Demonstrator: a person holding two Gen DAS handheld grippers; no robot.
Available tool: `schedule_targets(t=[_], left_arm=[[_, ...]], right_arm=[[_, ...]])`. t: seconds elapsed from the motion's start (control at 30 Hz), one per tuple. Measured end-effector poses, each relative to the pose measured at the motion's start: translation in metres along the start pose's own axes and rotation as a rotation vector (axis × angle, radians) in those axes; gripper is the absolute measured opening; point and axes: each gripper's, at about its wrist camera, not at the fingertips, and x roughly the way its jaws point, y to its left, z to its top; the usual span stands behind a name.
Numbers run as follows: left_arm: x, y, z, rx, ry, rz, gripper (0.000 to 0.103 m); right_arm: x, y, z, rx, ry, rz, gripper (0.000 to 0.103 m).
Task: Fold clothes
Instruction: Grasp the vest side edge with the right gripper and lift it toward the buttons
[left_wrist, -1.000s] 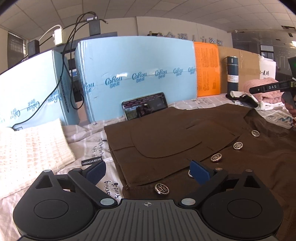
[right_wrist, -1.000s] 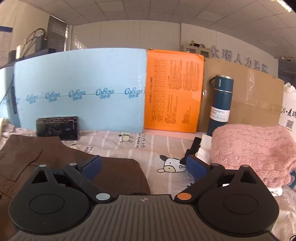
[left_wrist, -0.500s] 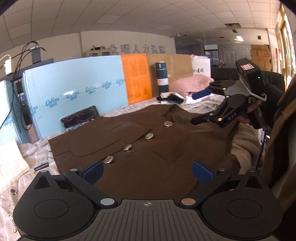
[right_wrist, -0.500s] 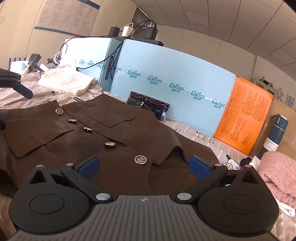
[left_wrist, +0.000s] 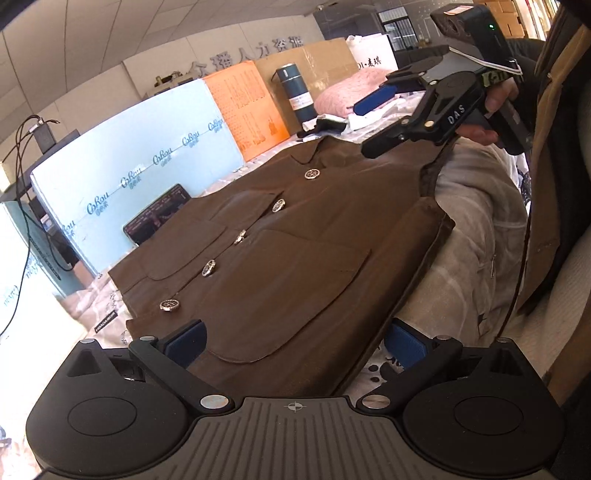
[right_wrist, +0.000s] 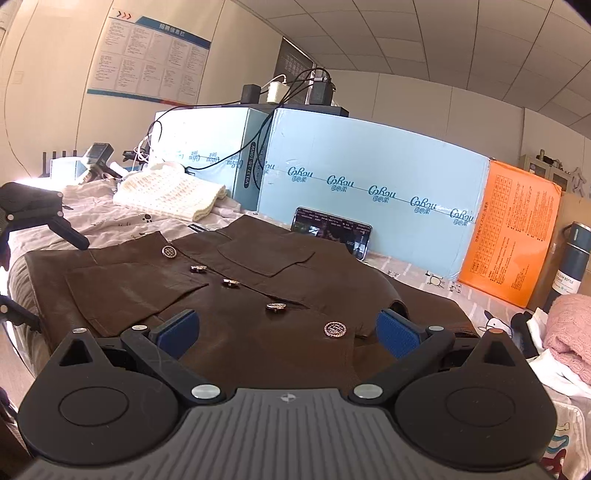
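A brown jacket (left_wrist: 303, 236) with a row of metal buttons lies flat, front side up, on the printed bed sheet (left_wrist: 373, 373). My left gripper (left_wrist: 295, 341) is open over the jacket's hem, by its lower pocket, with nothing between the pads. A hand holds my right gripper (left_wrist: 373, 123) open above the collar end. In the right wrist view, the right gripper (right_wrist: 287, 334) hovers open over the jacket (right_wrist: 236, 295) near its top button (right_wrist: 335, 328). The left gripper (right_wrist: 59, 284) shows at the far left edge, also open.
Blue foam boards (right_wrist: 369, 184) and an orange board (right_wrist: 509, 236) wall off the back, with a phone (right_wrist: 332, 230) leaning on them. A dark bottle (left_wrist: 295, 94) and a pink knit (left_wrist: 347, 90) lie past the collar. A white knit (right_wrist: 170, 192) lies beyond the hem. A person's legs (left_wrist: 476, 206) press against the front edge.
Both grippers have swung round from facing the back boards: the left now looks along the jacket from the hem, the right from the collar. Both stay open. The jacket has not moved.
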Motion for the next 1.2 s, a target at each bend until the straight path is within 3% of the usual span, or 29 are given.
schedule_targets(t=[0.2, 0.37, 0.43, 0.47, 0.5, 0.53, 0.6, 0.63, 0.8, 0.87, 0.97, 1.2], left_arm=[[0.0, 0.024, -0.001, -0.115, -0.076, 0.043, 0.103], [0.001, 0.035, 0.002, -0.144, -0.104, 0.04, 0.103], [0.0, 0.038, 0.0, -0.139, -0.108, 0.036, 0.103], [-0.001, 0.04, -0.002, -0.137, -0.109, 0.035, 0.103], [-0.002, 0.043, -0.004, -0.135, -0.111, 0.035, 0.103], [-0.002, 0.045, -0.006, -0.134, -0.112, 0.035, 0.103], [-0.003, 0.05, -0.009, -0.13, -0.115, 0.034, 0.103], [-0.004, 0.053, -0.011, -0.129, -0.116, 0.033, 0.103], [-0.007, 0.065, -0.021, -0.12, -0.122, 0.031, 0.102], [-0.009, 0.07, -0.025, -0.117, -0.125, 0.03, 0.096], [-0.01, 0.077, -0.031, -0.112, -0.129, 0.029, 0.096], [0.009, 0.093, -0.028, -0.096, -0.152, -0.102, 0.096]], right_arm=[[-0.01, 0.019, 0.005, 0.0, -0.018, 0.264, 0.103], [0.012, 0.047, 0.009, -0.08, 0.044, 0.313, 0.103], [0.025, 0.054, 0.009, -0.097, 0.076, 0.31, 0.097], [0.03, 0.056, 0.007, -0.11, 0.087, 0.319, 0.082], [0.035, 0.059, 0.006, -0.122, 0.097, 0.329, 0.06], [0.038, 0.061, 0.005, -0.135, 0.1, 0.345, 0.051], [0.038, 0.061, 0.005, -0.148, 0.082, 0.391, 0.02], [0.037, 0.06, 0.007, -0.141, 0.07, 0.404, 0.017], [0.037, 0.043, 0.016, -0.064, 0.015, 0.392, 0.009], [0.035, 0.036, 0.019, -0.03, -0.004, 0.372, 0.008], [0.032, 0.034, 0.021, -0.029, 0.003, 0.392, 0.008], [0.031, 0.037, 0.02, -0.029, 0.064, 0.385, 0.009]])
